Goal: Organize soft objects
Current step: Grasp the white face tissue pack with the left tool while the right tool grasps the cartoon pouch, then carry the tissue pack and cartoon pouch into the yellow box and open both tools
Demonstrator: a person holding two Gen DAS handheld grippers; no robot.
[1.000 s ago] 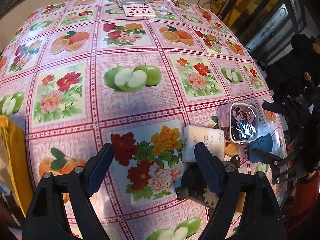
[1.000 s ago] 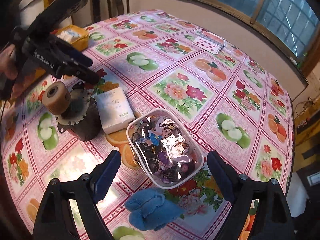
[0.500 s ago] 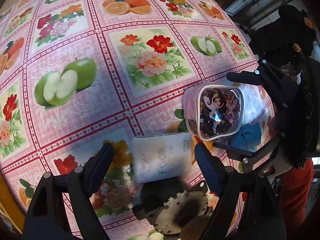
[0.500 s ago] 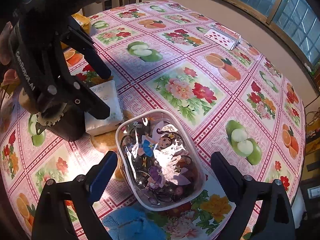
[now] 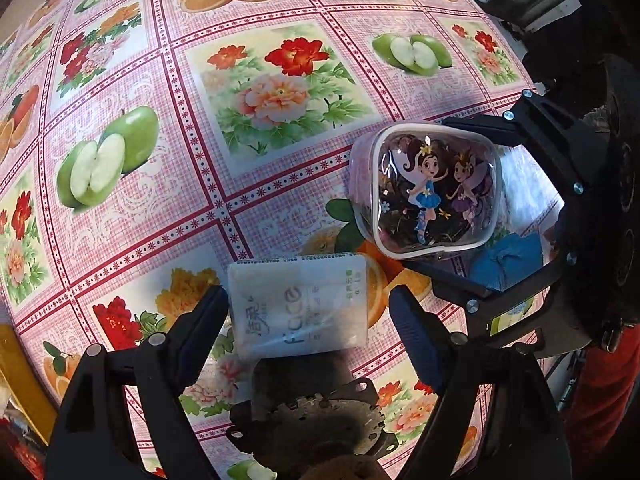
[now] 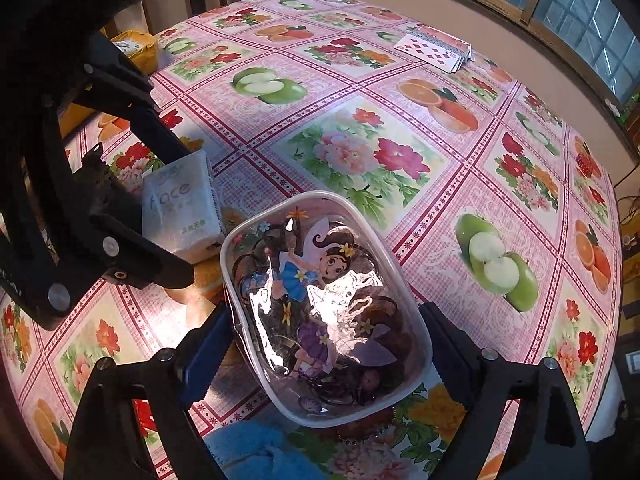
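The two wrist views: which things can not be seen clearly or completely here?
- Blue cloth: right wrist view, cut off by the bottom edge; in the left wrist view the right gripper covers most of it.
- Clear pouch contents: glare and the fairy print hide them.
- Dark metal object: left wrist view, cut off below.
- Tissue pack: right wrist view, partly behind the left gripper.
- Yellow box: contents too small.

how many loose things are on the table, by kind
tissue pack: 1
clear pouch: 1
blue cloth: 1
metal gear part: 1
card pile: 1
yellow box: 1
total: 6
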